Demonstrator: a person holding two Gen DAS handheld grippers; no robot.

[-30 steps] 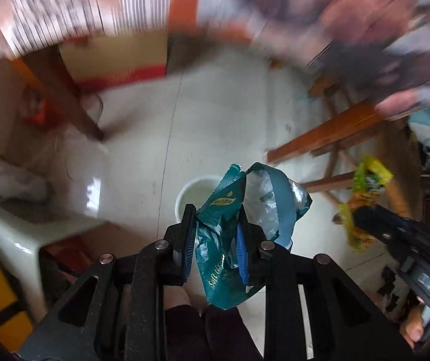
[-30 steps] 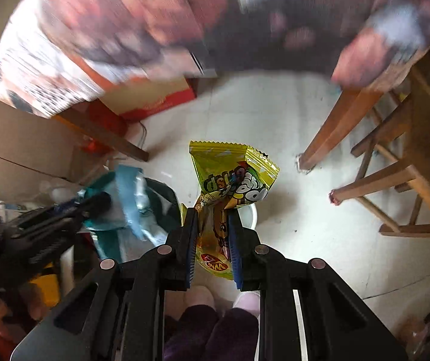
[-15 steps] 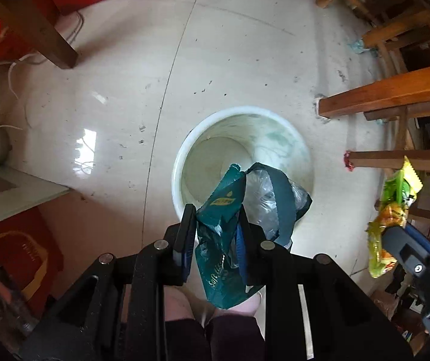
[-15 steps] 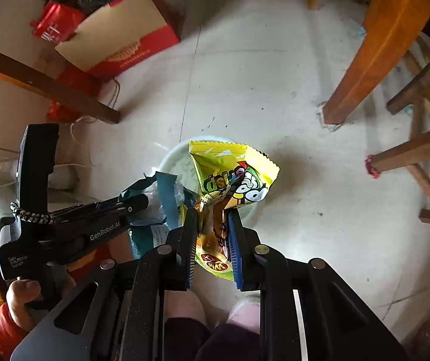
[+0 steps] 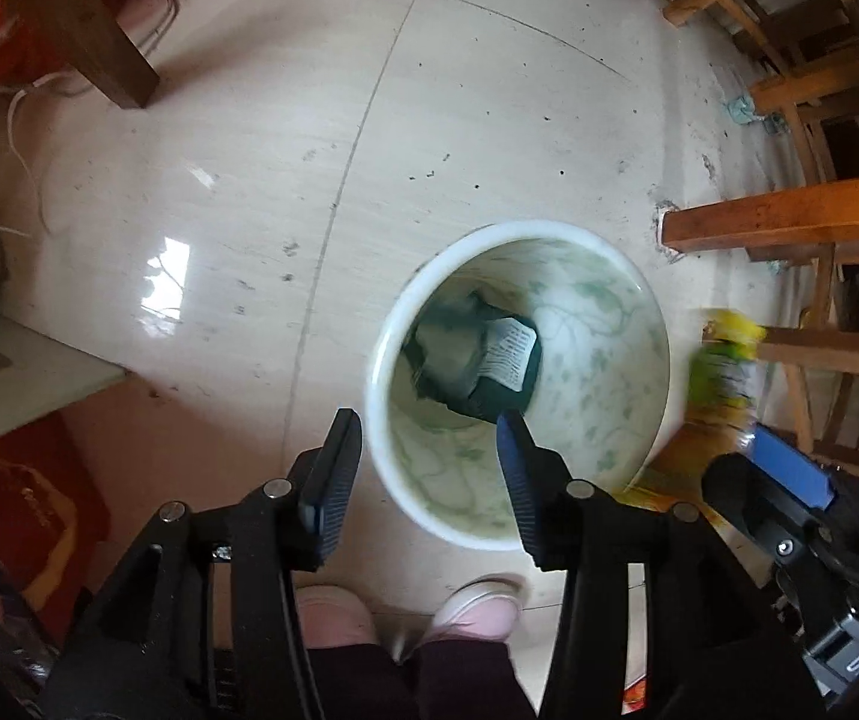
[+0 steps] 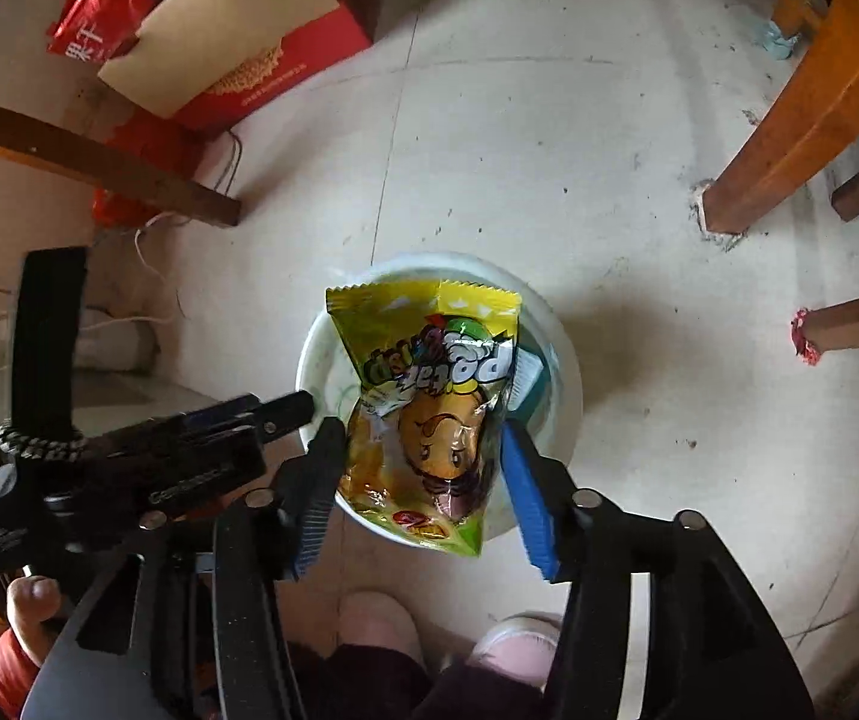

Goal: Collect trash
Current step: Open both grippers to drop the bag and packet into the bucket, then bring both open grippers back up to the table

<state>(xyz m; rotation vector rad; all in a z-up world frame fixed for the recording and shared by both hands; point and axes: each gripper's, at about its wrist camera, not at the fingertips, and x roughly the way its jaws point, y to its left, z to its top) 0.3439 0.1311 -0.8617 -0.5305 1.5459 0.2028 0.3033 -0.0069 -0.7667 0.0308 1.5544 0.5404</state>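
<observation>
Both grippers have let go since half a second ago: the green bag that the left gripper held now lies crumpled at the bottom of the bin, white label patch up, and the left fingers stand spread wide with nothing between them. Right gripper fingers are likewise parted; the yellow bag sits in the gap, over the bin mouth, print upside down. Whether the bag still touches either pad cannot be told; its edges lie close to both. From the left wrist view the same yellow bag shows only as a motion-blurred smear at the right of the bin, partly cut off by the right gripper body. From the right wrist view the yellow bag hides most of the bin interior; only a sliver of teal shows past its right edge. Bin stands on pale tiled floor, near a wooden table leg. Pink slippers visible just below the bin, half hidden behind the gripper frames. Red box lies farther off on the floor. Left gripper body fills the lower left of the right wrist view, with a thumb at its handle; the rest of the hand is cut off.
</observation>
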